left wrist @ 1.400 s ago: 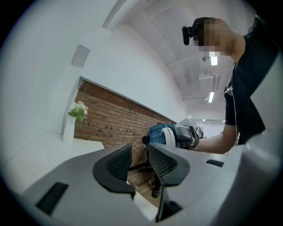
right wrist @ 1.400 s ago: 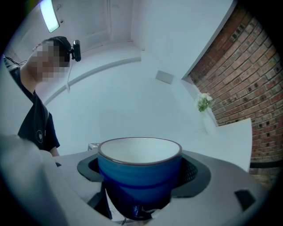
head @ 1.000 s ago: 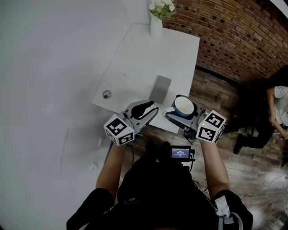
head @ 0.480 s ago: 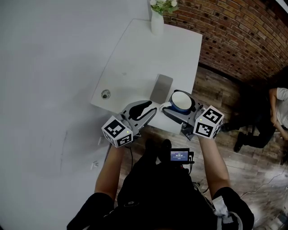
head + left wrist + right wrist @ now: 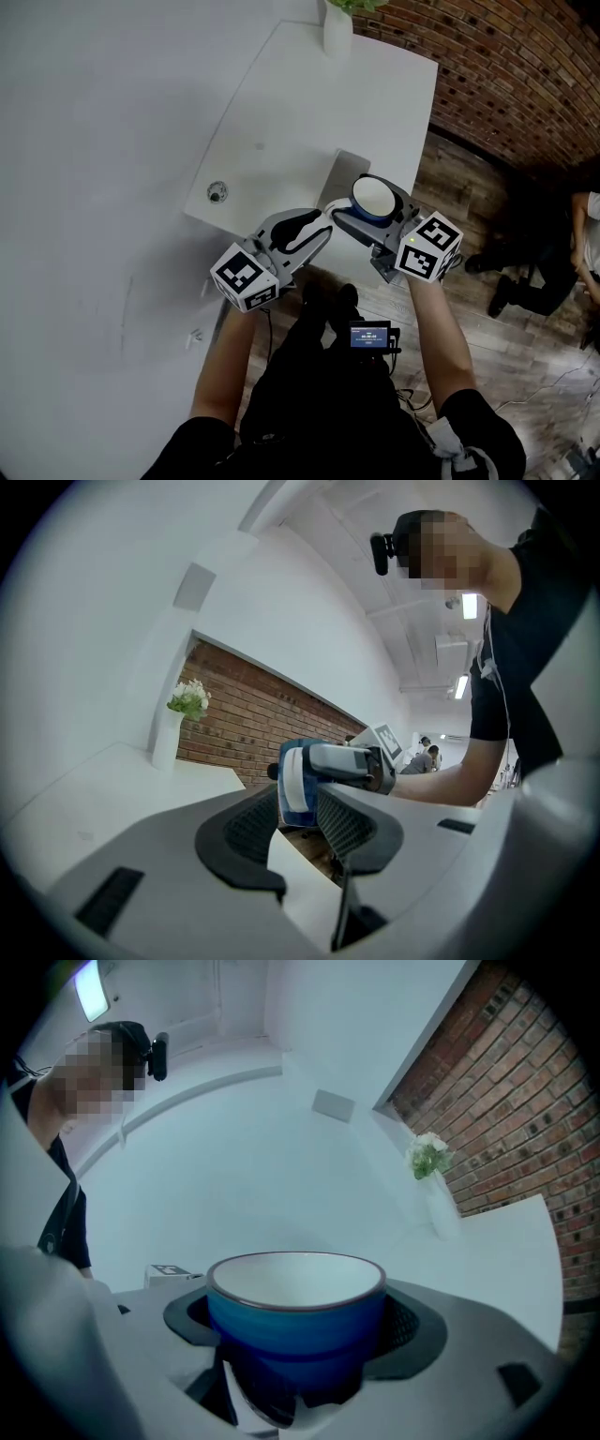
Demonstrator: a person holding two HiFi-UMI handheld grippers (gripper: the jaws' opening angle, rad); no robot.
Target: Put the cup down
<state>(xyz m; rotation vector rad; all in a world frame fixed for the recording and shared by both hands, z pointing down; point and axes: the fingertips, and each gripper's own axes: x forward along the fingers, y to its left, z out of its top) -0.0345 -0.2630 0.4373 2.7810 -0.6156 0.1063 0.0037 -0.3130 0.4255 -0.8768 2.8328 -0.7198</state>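
Observation:
A blue cup (image 5: 373, 194) with a white inside is held upright by my right gripper (image 5: 364, 212), whose jaws are shut on its sides. It hangs over the near right part of the white table (image 5: 281, 122), at the near end of a flat grey pad (image 5: 339, 170). The right gripper view shows the cup (image 5: 296, 1290) filling the space between the jaws of the gripper (image 5: 298, 1340). My left gripper (image 5: 317, 225) is open and holds nothing, just left of the cup at the table's near edge. In its own view the cup (image 5: 296, 797) shows beyond the gripper (image 5: 298, 810).
A white vase with flowers (image 5: 337, 26) stands at the table's far edge. A small round cable port (image 5: 217, 193) sits in the near left corner. Right of the table lie a wooden floor, a brick wall (image 5: 525, 75) and a seated person (image 5: 586, 234).
Both grippers have moved forward over the table's near edge. The cup has travelled with the right gripper, further over the table and up to the grey pad.

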